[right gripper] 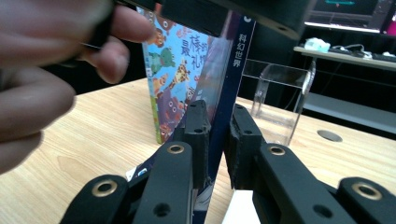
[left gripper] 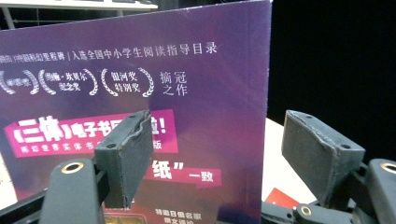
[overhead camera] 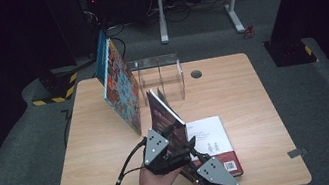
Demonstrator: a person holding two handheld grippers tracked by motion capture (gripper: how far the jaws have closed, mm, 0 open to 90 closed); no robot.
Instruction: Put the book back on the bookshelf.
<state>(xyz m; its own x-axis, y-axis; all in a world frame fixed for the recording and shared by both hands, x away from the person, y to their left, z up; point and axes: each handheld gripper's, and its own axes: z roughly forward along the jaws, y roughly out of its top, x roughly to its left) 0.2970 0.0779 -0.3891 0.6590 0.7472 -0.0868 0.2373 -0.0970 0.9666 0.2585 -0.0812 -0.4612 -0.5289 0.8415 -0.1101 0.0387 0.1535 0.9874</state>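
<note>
A purple book (overhead camera: 163,113) stands upright on the wooden table (overhead camera: 256,107), near its front middle. My right gripper (right gripper: 217,116) is shut on the lower part of its dark blue spine (right gripper: 240,60), one pad on each side. In the high view the right gripper (overhead camera: 192,165) comes in from the lower right. My left gripper (overhead camera: 181,145) sits beside the book's left face. Its jaws stand open, with the purple cover (left gripper: 140,70) just beyond the left pad (left gripper: 126,154) and the cover's edge in the gap; neither pad presses on it.
A colourful picture book (overhead camera: 118,87) leans against a clear acrylic holder (overhead camera: 162,75) at the back left. A white and red book (overhead camera: 210,138) lies flat right of the purple one. A cable hole (overhead camera: 196,73) is behind. The person's hand (right gripper: 46,70) is close at the left.
</note>
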